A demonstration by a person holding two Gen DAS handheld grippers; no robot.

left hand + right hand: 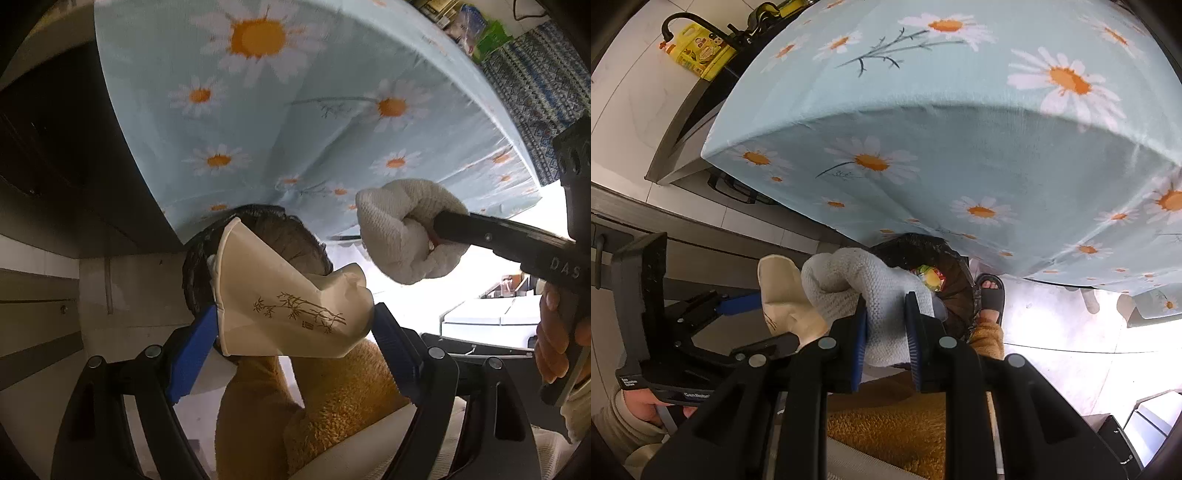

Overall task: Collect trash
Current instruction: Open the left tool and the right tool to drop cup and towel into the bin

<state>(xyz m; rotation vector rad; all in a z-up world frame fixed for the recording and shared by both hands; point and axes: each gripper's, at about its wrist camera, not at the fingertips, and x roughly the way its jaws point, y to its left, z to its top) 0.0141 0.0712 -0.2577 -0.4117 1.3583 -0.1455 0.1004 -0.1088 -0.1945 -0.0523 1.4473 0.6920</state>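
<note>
Spillage risked: crushed paper cup [288,295] clamped wide in left gripper [295,325], white cloth wad [871,291] pinched tight by right gripper [886,332], both above black-lined bin [945,266], which could be missed if released off-centre.

Bin [945,258]: mostly hidden behind white cloth [871,295] and paper cup [280,295].
Wrappers in bin [929,277]: too small to identify.
Table [295,110]: cut off by top edge.

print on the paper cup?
Brown bamboo sprig on the cream paper cup; clearest in the left wrist view.
</note>
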